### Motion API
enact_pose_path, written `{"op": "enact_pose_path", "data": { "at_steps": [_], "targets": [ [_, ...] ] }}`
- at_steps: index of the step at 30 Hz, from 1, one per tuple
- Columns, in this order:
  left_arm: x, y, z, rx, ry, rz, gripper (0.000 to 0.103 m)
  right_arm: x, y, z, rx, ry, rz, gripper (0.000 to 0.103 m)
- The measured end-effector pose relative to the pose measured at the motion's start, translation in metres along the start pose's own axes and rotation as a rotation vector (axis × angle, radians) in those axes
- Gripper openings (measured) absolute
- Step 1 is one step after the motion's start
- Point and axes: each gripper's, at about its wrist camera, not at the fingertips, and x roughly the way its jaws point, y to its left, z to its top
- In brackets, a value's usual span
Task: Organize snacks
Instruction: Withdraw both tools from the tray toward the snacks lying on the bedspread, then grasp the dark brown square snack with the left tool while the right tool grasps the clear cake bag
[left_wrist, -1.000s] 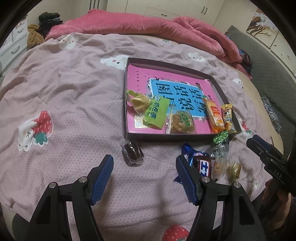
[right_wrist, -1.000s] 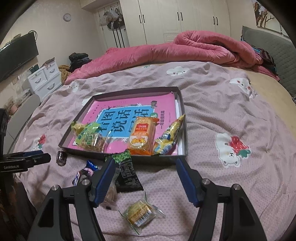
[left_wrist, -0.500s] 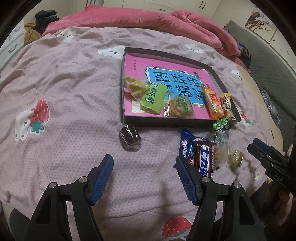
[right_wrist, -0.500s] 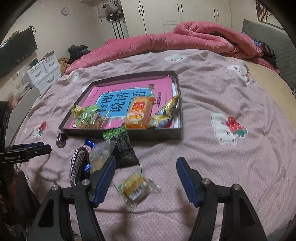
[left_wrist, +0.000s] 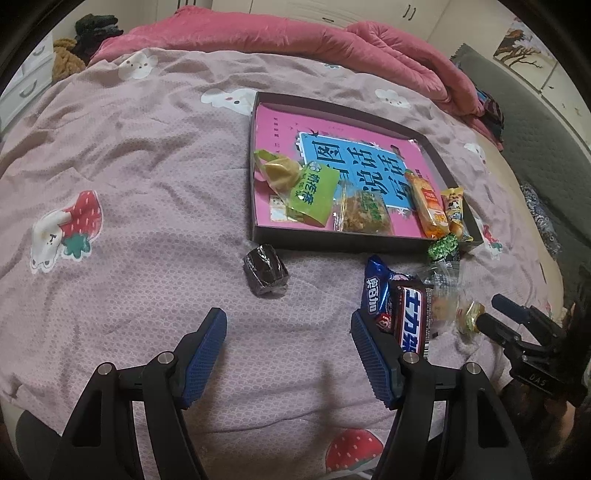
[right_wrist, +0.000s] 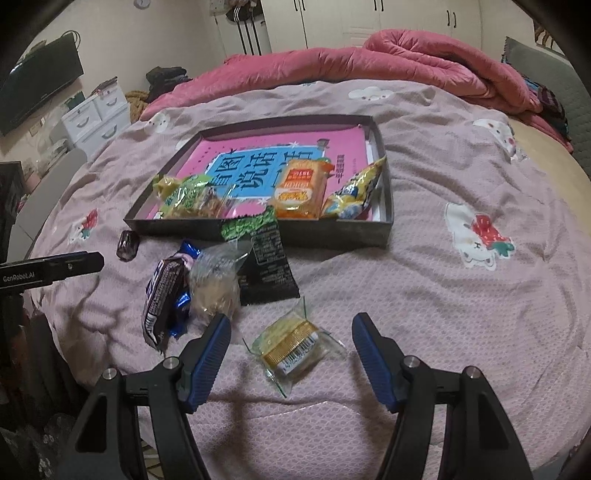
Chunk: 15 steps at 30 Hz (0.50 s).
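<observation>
Five snack packets are already laid in the shallow box on the bed. Six remain outside it, among them the clear-wrapped pastry, framed by the right gripper. Both grippers' jaws stand apart, empty; the left gripper hovers near the dark wrapped cake.

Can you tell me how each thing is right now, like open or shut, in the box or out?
Left gripper: jaws open, empty.
Right gripper: jaws open, around the yellow cake packet, not touching.
Box: lid off, five snacks inside.
Dark candy: outside, wrapped.
Chocolate bar: outside, sealed.
</observation>
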Motion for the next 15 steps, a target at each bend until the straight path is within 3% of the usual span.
{"op": "enact_pose_path", "data": {
  "at_steps": [15],
  "targets": [
    [0.011,0.009,0.009,-0.013,0.003,0.009,0.072,0.010,-0.002,-0.002,-0.002,0.041,0.006,0.068]
  ]
}}
